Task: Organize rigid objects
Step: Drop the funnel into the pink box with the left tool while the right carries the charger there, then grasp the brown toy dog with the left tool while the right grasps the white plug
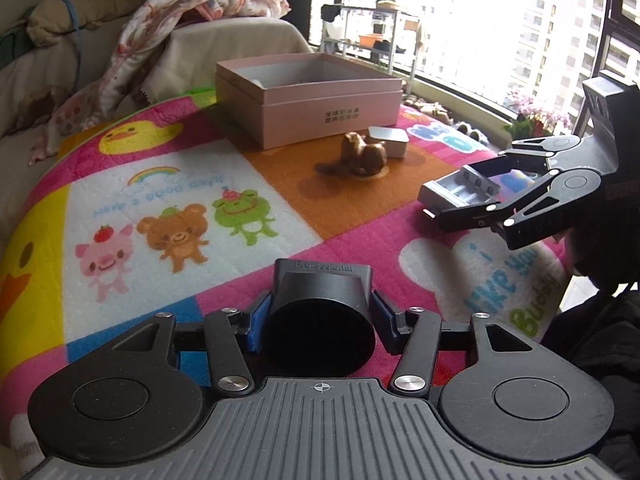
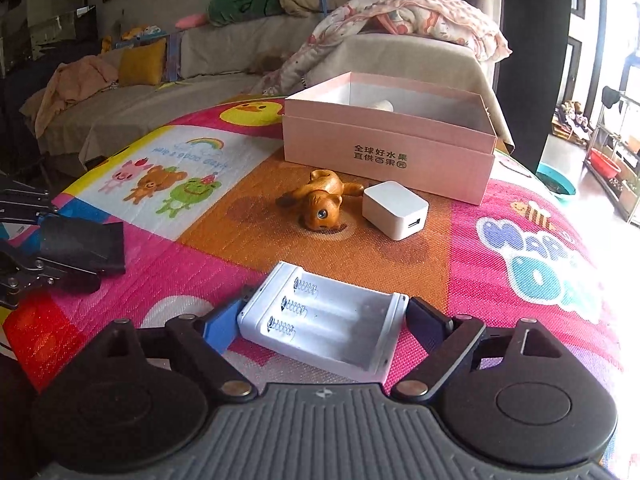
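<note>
- Left gripper (image 1: 320,314): jaws clenched on a black nozzle piece (image 1: 320,320), blue pads on both its sides. It sits bottom centre of the left wrist view, wide flat mouth pointing away toward the box.
- Right gripper (image 2: 322,322): jaws wide, with a white battery holder (image 2: 324,322) between them. The pads look to be on its two short ends, so I'd call it held. Its long axis runs across the jaws and the spring end faces the left of the frame.
- Pink box (image 2: 384,148) is the target I guess: open top, upper centre in both views, straight ahead of both grippers.
- Between the jaws and the box, on the cartoon mat (image 2: 520,264): a wooden animal figure (image 2: 320,200) and a white USB charger (image 2: 394,210), just beside each other.
- From the left wrist view the right gripper looks a bit nearer the box, so it probably drops in first, passing over the figure.
</note>
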### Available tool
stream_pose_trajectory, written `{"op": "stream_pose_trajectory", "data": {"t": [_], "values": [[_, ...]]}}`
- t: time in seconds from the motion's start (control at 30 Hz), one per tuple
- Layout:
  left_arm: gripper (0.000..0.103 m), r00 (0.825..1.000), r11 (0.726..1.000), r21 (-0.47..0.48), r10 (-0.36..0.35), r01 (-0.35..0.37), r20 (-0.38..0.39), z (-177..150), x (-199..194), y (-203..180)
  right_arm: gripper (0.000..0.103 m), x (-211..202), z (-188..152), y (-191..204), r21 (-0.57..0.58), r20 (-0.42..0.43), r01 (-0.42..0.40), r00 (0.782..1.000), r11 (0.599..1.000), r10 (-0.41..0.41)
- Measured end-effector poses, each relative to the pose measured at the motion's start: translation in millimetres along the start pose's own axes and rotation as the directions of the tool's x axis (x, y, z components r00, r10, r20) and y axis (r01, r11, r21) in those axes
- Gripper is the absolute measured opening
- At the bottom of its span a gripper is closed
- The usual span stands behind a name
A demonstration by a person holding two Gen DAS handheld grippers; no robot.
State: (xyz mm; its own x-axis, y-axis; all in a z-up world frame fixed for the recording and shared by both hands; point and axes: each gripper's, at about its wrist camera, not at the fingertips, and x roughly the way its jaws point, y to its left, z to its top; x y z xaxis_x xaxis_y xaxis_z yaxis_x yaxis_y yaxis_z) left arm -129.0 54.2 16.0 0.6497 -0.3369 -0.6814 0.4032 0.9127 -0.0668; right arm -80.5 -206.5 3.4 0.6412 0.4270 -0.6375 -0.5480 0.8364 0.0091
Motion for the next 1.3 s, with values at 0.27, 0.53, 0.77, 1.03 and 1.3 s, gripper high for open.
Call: {"op": "stream_pose_trajectory", "data": {"t": [0.27, 0.53, 0.77, 1.03, 1.3], "values": [[0.057, 0.986, 0.996, 0.029, -0.087, 0.083, 0.141, 68.8, 19.1, -1.7, 0.088, -34.6, 28.0, -27.8, -0.008, 0.147, 0.092, 0.985, 0.996, -0.09], [0.058, 0.94, 0.986, -0.048, -0.138, 0.16, 0.312, 190.1, 74.5, 29.1, 0.088, -3.7, 110.5, -61.9, 0.007, 0.276, 0.168, 0.947, 0.986, -0.163], [0.057, 0.971, 0.961, -0.206, -0.144, 0.183, 0.191, 271.0, 160.1, 65.9, 0.089, 72.0, 168.2, -70.4, -0.001, 0.267, 0.215, 0.941, 0.977, -0.207], [0.057, 0.95, 0.987, -0.156, 0.026, 0.024, 0.313, 236.8, 143.3, 74.6, 0.089, 60.3, 121.2, -61.3, -0.033, 0.2, 0.267, 0.946, 0.963, -0.256], [0.057, 0.947, 0.978, -0.198, -0.001, 0.068, 0.322, 170.6, 94.8, 54.6, 0.089, 22.6, 51.3, -76.8, 0.204, 0.13, 0.142, 0.977, 0.969, -0.171]]}}
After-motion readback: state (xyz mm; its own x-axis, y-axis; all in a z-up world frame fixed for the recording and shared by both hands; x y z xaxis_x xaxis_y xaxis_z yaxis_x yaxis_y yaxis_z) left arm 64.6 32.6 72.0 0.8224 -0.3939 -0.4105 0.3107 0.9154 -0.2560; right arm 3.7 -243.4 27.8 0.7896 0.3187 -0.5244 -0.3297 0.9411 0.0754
